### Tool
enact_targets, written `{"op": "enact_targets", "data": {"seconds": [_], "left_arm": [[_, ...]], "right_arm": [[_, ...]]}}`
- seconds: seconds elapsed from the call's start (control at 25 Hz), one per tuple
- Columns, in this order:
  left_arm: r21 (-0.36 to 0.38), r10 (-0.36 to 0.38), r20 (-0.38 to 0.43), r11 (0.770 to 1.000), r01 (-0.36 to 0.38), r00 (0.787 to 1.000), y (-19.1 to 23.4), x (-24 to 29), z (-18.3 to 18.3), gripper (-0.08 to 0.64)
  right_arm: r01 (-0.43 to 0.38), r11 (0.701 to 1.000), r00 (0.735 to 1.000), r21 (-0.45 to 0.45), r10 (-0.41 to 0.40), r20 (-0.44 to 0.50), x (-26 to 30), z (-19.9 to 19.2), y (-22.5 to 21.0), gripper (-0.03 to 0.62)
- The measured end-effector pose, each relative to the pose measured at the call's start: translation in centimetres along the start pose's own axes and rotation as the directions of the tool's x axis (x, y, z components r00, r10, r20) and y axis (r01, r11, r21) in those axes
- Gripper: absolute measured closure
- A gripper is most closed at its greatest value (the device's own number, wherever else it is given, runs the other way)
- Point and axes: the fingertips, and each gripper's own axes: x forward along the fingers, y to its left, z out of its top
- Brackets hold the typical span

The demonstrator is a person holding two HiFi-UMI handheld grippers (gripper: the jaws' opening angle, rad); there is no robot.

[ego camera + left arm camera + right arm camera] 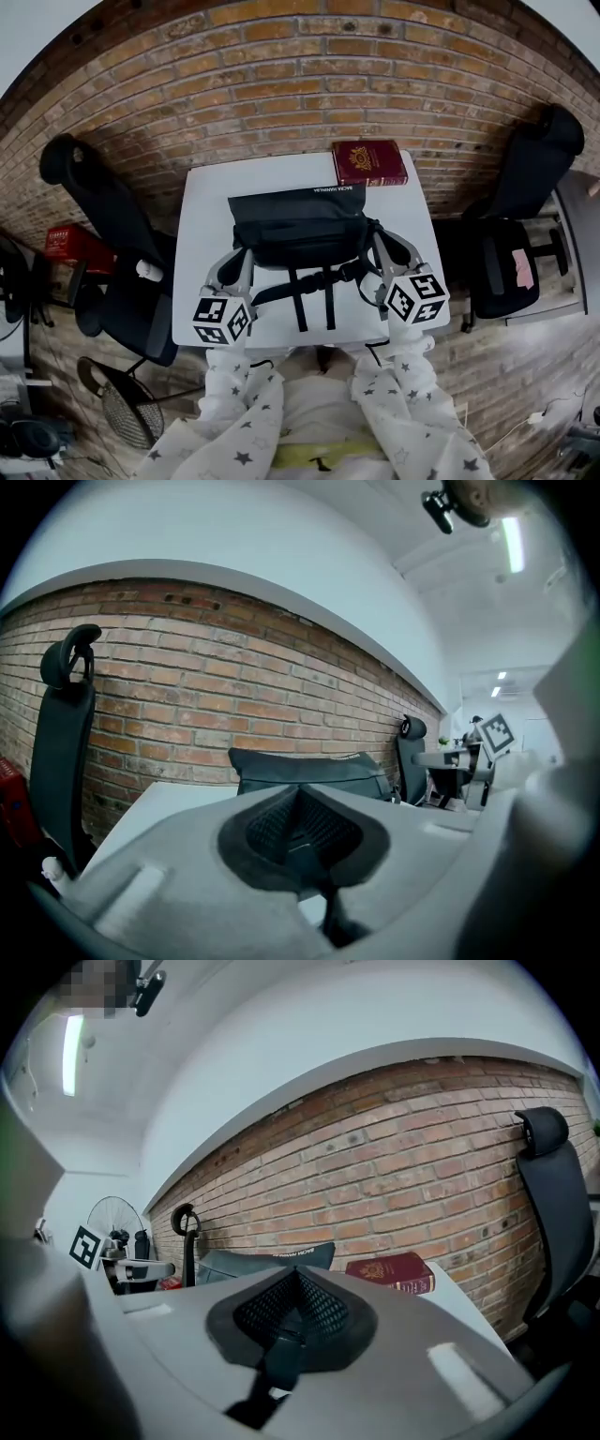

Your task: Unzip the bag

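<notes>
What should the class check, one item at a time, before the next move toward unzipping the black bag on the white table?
1. Bag on the table, between both tools: ok.
2. Left tool open for a grip: not ok, jaws together.
3. Right tool open for a grip: not ok, jaws together.
4. Zipper pull found: cannot tell, none shows.
5. Red book off the bag: ok, it lies past the far right corner.
6. Straps free of both tools: cannot tell.

Bag [298, 230] showing white lettering along top edge, too small for reading; red book [368, 161] bearing gold emblem, print illegible.
</notes>
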Motion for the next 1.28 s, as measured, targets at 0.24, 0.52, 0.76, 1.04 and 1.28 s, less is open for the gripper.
{"op": "enact_targets", "data": {"seconds": [0.24, 0.52, 0.76, 1.04, 1.28], "left_arm": [[-0.005, -0.001, 0.036, 1.0, 0.001, 0.999, -0.4, -0.8, 1.9, 0.561], [-0.011, 0.018, 0.089, 1.0, -0.017, 0.996, 0.3, -2.1, 4.7, 0.561], [0.019, 0.024, 0.11, 0.999, -0.026, 0.994, 0.6, -2.7, 6.5, 0.561], [0.061, 0.014, 0.132, 0.998, -0.022, 0.991, 1.1, -2.4, 7.7, 0.561], [0.046, 0.033, 0.144, 0.998, -0.04, 0.989, 2.1, -2.5, 7.9, 0.561]], "right_arm": [[-0.051, 0.999, 0.998, -0.012, 0.052, 0.041, 0.1, 2.2, 1.7, 0.583], [-0.096, 0.995, 0.989, -0.004, 0.096, 0.109, 0.1, 5.2, 3.5, 0.584], [-0.082, 0.996, 0.985, 0.02, 0.078, 0.153, -0.7, 6.9, 3.4, 0.584], [-0.04, 0.999, 0.982, 0.027, 0.034, 0.183, -0.8, 7.4, 2.8, 0.584], [-0.025, 0.999, 0.983, 0.022, 0.021, 0.181, -0.6, 7.2, 2.5, 0.584]]}}
